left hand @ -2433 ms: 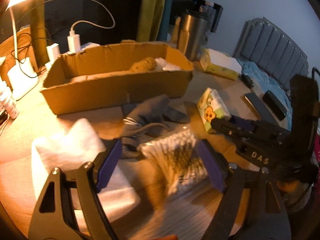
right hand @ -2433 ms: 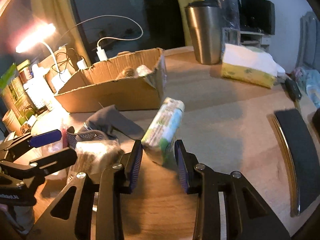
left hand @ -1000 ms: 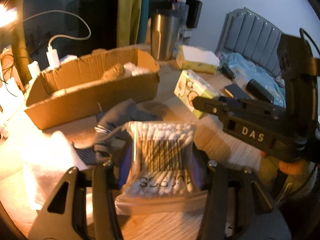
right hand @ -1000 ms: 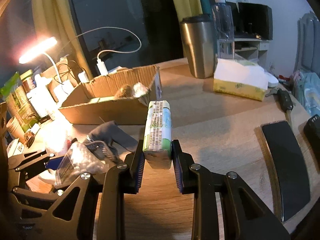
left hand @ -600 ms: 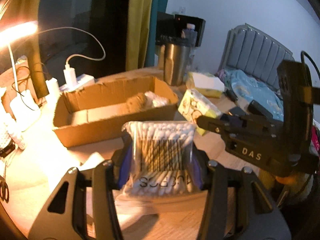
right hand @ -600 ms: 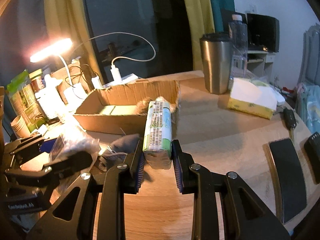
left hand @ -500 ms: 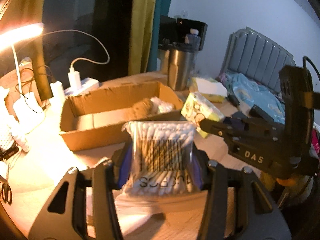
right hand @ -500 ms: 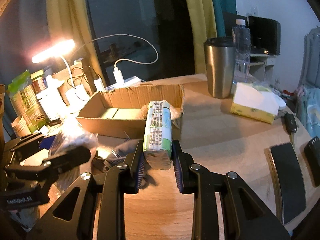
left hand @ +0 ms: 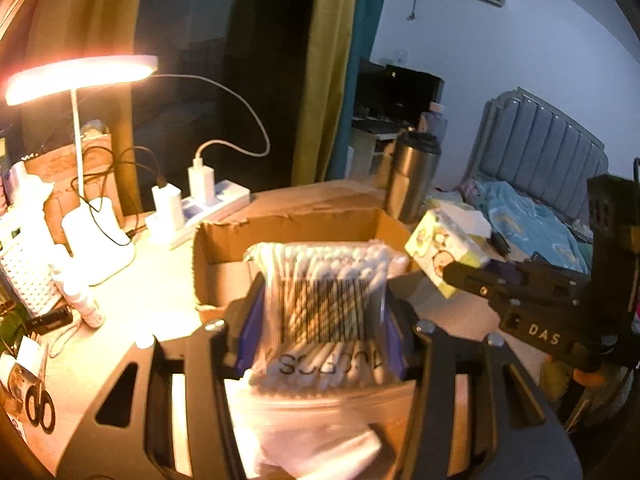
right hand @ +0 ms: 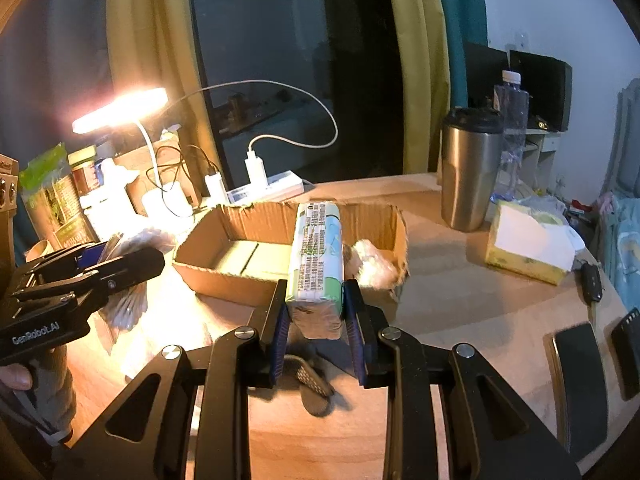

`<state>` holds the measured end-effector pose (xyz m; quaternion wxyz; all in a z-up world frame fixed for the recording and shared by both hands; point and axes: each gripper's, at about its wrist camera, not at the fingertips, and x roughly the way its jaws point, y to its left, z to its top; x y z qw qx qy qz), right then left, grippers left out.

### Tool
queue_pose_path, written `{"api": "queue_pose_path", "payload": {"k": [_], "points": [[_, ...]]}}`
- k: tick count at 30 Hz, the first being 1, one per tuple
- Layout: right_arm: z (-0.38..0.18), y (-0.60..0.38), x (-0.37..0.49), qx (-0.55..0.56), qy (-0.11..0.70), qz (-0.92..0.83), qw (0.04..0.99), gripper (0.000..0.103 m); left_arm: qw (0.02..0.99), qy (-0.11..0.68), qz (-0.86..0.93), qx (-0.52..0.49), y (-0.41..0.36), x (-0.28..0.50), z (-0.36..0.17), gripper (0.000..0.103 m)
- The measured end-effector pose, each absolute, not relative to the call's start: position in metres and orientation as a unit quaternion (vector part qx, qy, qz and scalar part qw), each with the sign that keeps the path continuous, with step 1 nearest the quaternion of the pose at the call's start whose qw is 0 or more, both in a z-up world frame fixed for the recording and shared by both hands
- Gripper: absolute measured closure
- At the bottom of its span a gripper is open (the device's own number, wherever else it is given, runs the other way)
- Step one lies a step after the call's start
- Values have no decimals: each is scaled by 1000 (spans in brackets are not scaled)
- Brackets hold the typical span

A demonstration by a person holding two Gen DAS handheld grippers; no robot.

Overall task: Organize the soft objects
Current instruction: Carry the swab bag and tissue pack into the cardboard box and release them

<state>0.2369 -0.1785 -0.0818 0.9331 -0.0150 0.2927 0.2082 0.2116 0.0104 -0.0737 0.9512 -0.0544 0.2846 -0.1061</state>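
Note:
My left gripper is shut on a clear bag of cotton swabs and holds it in the air in front of the open cardboard box. My right gripper is shut on a green and white tissue pack, raised before the same box. The box holds a crumpled soft bundle at its right end. In the left wrist view the tissue pack shows at the right; in the right wrist view the swab bag shows at the left.
A lit desk lamp, a power strip with chargers and small bottles stand to the left. A steel tumbler, a tissue box, a key fob and phones lie to the right. Dark cloth lies under my right gripper.
Both grippers closed on their items, lifted them off the table and carried them toward the cardboard box, which now looks closer in both views.

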Motion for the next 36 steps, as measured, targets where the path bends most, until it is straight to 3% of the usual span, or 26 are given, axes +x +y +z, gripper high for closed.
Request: {"api": "queue_pose_path", "payload": {"k": [36], "points": [[-106,-132,315,-1,330,265,906,75,930,345,-90,-88,29,305,-122,51]]}}
